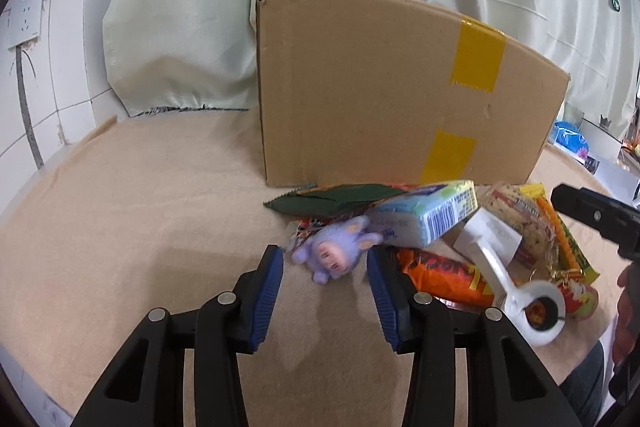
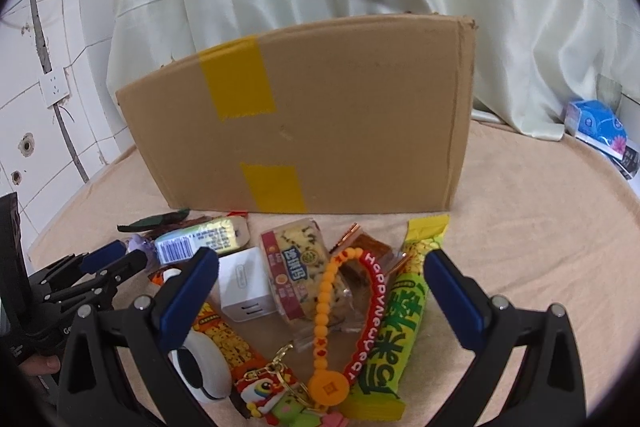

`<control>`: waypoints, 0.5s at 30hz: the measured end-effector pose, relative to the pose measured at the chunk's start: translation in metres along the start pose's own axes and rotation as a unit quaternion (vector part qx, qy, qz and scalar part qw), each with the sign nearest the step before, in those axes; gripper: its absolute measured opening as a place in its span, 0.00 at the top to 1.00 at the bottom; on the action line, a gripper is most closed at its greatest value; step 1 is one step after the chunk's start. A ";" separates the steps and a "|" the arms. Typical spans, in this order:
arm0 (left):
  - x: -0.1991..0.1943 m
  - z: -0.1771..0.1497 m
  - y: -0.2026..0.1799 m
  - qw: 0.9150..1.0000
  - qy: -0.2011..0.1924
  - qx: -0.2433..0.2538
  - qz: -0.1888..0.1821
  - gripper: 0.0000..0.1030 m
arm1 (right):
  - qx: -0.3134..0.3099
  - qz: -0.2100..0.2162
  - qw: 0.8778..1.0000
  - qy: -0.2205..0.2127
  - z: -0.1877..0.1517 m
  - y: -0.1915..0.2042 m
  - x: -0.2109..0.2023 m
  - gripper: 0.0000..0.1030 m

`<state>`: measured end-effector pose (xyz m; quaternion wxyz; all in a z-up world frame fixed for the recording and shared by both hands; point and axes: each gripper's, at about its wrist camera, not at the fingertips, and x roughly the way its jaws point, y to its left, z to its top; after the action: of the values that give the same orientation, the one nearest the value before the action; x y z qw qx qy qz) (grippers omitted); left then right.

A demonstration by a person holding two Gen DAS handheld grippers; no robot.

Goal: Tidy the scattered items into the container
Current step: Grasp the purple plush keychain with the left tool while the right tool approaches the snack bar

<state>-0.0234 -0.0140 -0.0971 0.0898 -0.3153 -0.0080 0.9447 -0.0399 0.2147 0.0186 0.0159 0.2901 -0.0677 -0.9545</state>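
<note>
The purple toy [image 1: 334, 247], a small plush-looking figure with ears and a face, lies on the cloth-covered table [image 1: 132, 227] at the left end of the pile, just in front of the box [image 1: 400, 87], and the left gripper [image 1: 325, 261] has its two blue pads on either side of it. The jaws stand partly closed around the toy; the right pad looks to touch its ear, but the toy is blurred and I cannot tell whether both pads press on it, so I read it as bracketed, not yet firmly held. It looks light and soft, likely to squash a little and to slip or roll if pinched by an ear, so the round body is the better hold. Touching it behind are a green leaf [image 1: 340, 201] and a tissue pack [image 1: 424, 215], and an orange wrapper [image 1: 444, 277] lies just to its right; all seem light and crinkly. Farther right sit a white charger [image 2: 244, 285], a wrapped cake [image 2: 298, 267], a bead strap [image 2: 326, 301] and a green snack bar [image 2: 394, 323], with a white opener [image 1: 532, 307] nearest the table's front edge. The right gripper [image 2: 320, 291] hovers spread wide over that cluster, gripping nothing. The box wall stands tall, so each item would need lifting over it.
</note>
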 end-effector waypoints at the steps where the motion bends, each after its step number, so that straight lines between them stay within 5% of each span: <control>1: -0.002 -0.002 0.001 1.000 0.000 -0.001 -0.001 0.56 | 0.001 0.000 1.000 -0.001 0.000 -0.001 0.000 0.00; 9: -0.004 -0.006 -0.007 0.999 0.010 0.002 -0.030 0.56 | 0.005 0.003 1.000 0.001 0.000 -0.001 0.000 0.00; 15: 0.008 0.004 -0.007 1.000 0.011 -0.014 -0.013 0.56 | 0.007 0.005 1.000 -0.005 -0.001 -0.002 -0.002 0.00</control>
<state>-0.0312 -0.0060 -0.0985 0.0979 -0.3272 -0.0244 0.9396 -0.0371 0.2165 0.0185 0.0185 0.2856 -0.0760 -0.9552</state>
